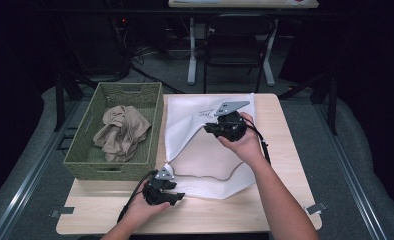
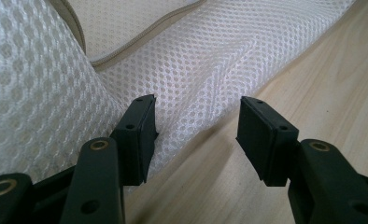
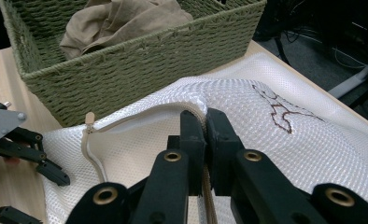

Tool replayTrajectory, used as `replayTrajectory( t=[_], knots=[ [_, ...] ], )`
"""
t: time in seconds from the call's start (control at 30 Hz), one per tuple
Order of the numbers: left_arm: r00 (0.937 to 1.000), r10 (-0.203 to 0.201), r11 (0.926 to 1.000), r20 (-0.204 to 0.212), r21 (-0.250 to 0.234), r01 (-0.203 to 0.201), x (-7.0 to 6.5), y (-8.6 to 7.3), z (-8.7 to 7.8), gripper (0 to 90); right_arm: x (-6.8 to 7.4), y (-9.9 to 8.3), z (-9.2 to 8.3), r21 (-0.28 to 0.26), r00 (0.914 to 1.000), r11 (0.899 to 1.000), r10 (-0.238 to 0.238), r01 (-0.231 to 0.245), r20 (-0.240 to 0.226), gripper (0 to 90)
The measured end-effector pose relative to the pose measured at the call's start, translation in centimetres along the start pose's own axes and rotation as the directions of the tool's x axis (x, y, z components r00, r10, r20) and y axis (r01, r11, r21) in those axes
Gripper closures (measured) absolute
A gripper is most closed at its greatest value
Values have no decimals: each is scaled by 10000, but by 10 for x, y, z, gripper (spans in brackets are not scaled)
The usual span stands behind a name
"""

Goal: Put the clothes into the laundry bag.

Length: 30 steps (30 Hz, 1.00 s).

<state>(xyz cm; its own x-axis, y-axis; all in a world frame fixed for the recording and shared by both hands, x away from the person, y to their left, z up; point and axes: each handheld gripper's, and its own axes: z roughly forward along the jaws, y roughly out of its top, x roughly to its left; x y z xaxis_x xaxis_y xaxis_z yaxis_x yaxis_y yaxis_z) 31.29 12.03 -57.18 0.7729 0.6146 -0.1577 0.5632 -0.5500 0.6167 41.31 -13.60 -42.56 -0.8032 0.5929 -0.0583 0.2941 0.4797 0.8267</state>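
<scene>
A white mesh laundry bag (image 1: 185, 125) (image 2: 210, 60) (image 3: 275, 140) lies spread on the wooden table (image 1: 285, 150), its beige zip edge (image 1: 210, 177) (image 3: 91, 154) gaping open. My right gripper (image 1: 210, 128) (image 3: 205, 123) is shut on the upper zip edge and holds that layer raised off the table. My left gripper (image 1: 177, 190) (image 2: 196, 135) rests open at the bag's front left corner. One pad lies against the mesh and the other stands over bare wood. A small brown embroidered mark (image 3: 280, 109) sits on the bag's far part.
A green woven basket (image 1: 110, 167) (image 3: 140, 74) stands on the table directly left of the bag, with crumpled tan clothing (image 1: 122, 130) (image 3: 121, 21) inside. A dark chair (image 1: 237, 45) and desk legs stand beyond the table's far edge.
</scene>
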Motion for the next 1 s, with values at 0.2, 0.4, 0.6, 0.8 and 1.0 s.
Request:
replayTrajectory(
  t=[0.2, 0.4, 0.6, 0.8, 1.0],
  knots=[
    [9994, 223, 9997, -266, -21, -223, -3, -1, 1, 472, 0, 3, -5, -215, 10000, 9997, -82, 81, -55, 865],
    [9993, 108, 9999, -345, 19, -107, -5, 0, 1, 469, -3, 4, -7, -345, 9998, 9994, -64, 58, -171, 865],
    [9993, -47, 10000, -360, -33, 46, -6, 1, 2, 470, -3, 2, -10, -391, 9998, 9992, -84, 77, -171, 865],
    [9991, 37, 10000, -418, -50, -39, -6, 0, 2, 469, -3, -2, -9, -395, 10000, 9992, 31, -32, -27, 865],
    [9992, -9, 10000, -388, -63, 7, -6, 0, 2, 468, 0, -3, -8, -387, 10000, 9992, 27, -25, 49, 865]
  ],
)
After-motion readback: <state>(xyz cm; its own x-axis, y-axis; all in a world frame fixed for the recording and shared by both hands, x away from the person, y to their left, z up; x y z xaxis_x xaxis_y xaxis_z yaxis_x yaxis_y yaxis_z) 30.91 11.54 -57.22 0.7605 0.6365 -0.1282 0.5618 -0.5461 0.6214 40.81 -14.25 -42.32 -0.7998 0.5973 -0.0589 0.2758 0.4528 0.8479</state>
